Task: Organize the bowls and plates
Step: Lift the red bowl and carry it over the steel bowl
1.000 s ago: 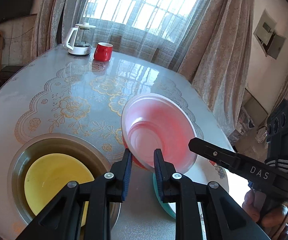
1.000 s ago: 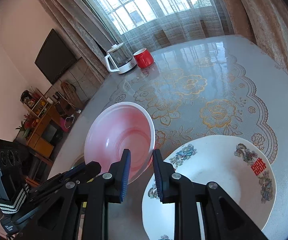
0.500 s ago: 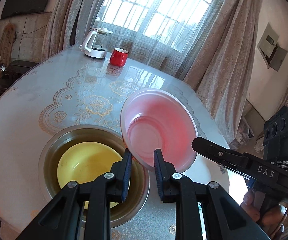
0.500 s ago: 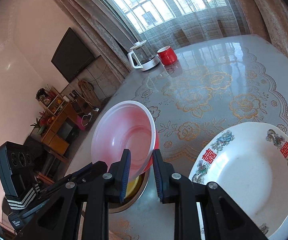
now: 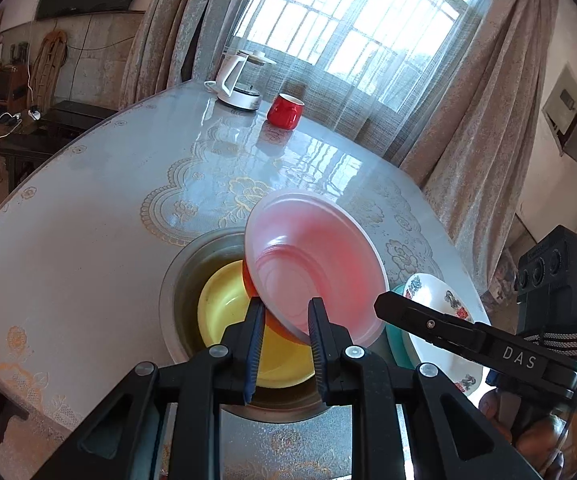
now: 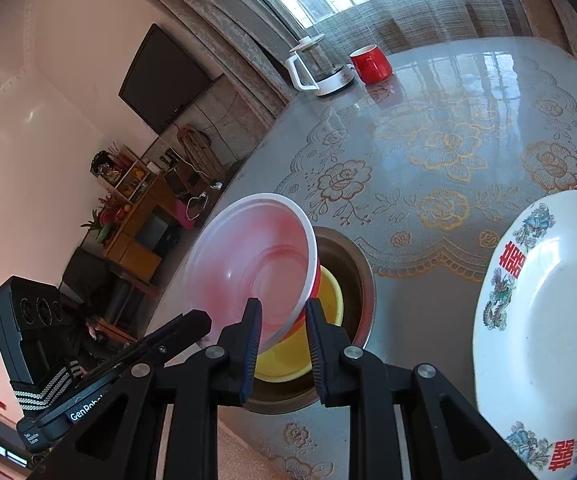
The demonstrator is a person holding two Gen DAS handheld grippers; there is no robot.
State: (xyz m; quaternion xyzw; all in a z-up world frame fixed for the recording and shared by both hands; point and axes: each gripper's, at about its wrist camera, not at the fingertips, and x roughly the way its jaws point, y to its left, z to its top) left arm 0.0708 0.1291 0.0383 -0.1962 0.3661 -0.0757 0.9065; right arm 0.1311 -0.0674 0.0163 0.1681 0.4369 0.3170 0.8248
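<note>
Both the left gripper (image 5: 284, 322) and right gripper (image 6: 282, 322) pinch the pink bowl's (image 5: 312, 272) rim, tilted above the yellow bowl (image 5: 224, 304) in the steel basin (image 5: 176, 280); nesting unfinished; patterned plate (image 6: 544, 320) waits at three o'clock.

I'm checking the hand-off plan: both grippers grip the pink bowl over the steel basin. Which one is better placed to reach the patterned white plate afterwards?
Probably the right hand-held gripper. In its view the patterned white plate lies close beside it. From the left hand-held gripper, that plate sits beyond the right one. Both grip the pink bowl above the steel basin.
</note>
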